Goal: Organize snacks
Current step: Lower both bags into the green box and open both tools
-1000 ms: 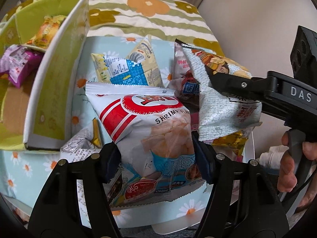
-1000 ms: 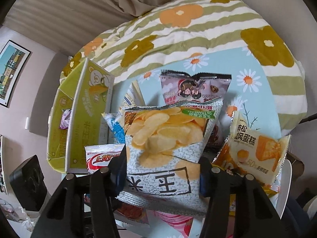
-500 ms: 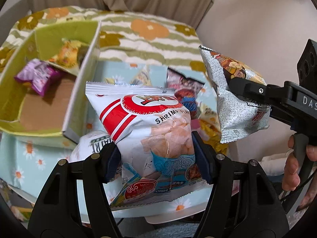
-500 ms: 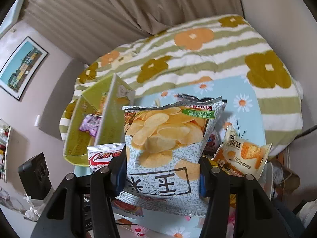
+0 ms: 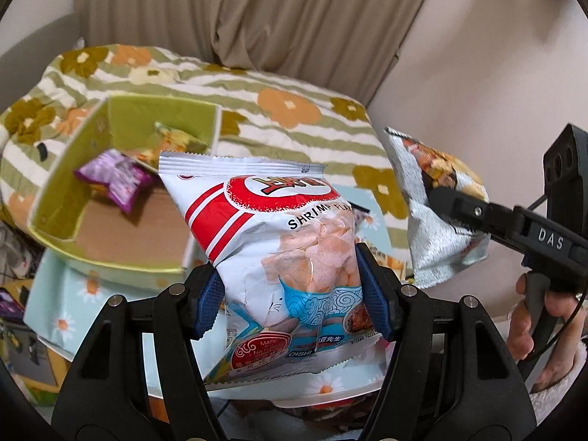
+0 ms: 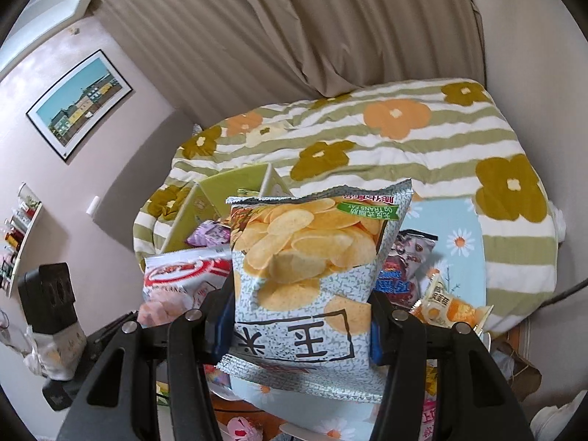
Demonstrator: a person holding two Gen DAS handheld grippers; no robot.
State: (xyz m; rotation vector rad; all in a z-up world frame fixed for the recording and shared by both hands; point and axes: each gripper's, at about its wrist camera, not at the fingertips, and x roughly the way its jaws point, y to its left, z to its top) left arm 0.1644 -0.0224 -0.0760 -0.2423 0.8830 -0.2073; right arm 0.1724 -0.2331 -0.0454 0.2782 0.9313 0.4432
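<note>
My left gripper (image 5: 290,294) clamps the shrimp chips bag (image 5: 279,242) by its lower half, my right gripper (image 6: 301,321) pinches the potato chips bag (image 6: 312,257) likewise. Both hang above the green box (image 5: 66,183) (presumably their destination), clear of loose snacks.

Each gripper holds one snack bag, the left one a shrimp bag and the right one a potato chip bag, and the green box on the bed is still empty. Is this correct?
Not quite: the green box is not empty. The left wrist view shows a purple packet and a yellow-green packet inside it. The rest is right: the left gripper holds the shrimp bag, the right gripper the potato chip bag.
</note>
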